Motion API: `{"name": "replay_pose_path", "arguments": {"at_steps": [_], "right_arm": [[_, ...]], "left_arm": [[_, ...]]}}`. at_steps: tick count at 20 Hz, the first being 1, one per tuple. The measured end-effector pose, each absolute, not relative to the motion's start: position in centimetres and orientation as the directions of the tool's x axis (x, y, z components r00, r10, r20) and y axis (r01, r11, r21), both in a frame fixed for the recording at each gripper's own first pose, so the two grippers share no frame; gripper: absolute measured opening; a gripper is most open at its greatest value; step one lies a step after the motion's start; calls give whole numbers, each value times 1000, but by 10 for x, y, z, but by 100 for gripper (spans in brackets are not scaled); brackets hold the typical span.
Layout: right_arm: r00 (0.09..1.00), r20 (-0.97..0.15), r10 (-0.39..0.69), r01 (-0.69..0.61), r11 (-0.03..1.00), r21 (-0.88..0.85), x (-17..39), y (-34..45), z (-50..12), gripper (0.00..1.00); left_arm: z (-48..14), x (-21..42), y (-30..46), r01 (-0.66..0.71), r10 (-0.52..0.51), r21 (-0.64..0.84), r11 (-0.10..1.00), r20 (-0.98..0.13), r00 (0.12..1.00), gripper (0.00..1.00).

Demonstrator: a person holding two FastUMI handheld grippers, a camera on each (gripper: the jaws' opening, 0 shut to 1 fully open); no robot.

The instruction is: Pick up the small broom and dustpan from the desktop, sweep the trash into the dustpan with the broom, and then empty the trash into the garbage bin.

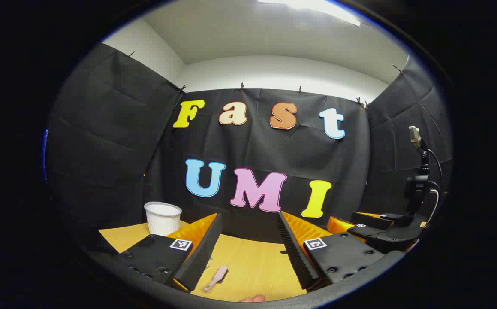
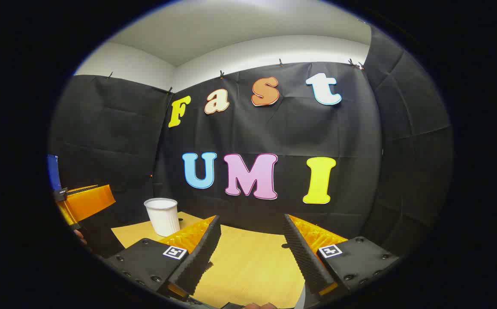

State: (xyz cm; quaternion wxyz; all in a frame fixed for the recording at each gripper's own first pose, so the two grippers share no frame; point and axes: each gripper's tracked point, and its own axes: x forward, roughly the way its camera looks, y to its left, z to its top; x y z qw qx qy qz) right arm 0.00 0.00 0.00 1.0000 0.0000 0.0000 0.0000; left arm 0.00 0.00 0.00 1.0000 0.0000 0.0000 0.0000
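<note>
Broom (image 1: 215, 278) lies on desktop (image 1: 252, 266) between open left tool (image 1: 248, 253) fingers.

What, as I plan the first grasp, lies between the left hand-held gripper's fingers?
In the left gripper view, the small broom lies on the desktop between the fingers of the open left hand-held gripper.

Seemingly a recording booth: black cloth walls (image 1: 102, 128) clipped around a wooden desktop (image 1: 252, 266).
</note>
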Motion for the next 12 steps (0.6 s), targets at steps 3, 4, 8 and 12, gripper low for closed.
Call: {"name": "replay_pose_path", "arguments": {"at_steps": [3,4,8,12], "right_arm": [[1000,-3,-1,1,1000,-2,-1,-1,-3,95],[1000,-5,-2,2,1000,-2,-1,-1,-4,95],[1000,-7,-5,5,1000,-1,-3,-2,-5,95],[1000,-2,-1,1,1000,-6,-5,-1,-3,95]], "left_arm": [[2,0,0,-1,1,0,1000,-2,1000,78],[3,0,0,-3,3,2,1000,0,1000,77],[8,-2,0,-8,8,21,1000,17,1000,78],[6,-3,-3,-6,6,9,1000,7,1000,78]]}}
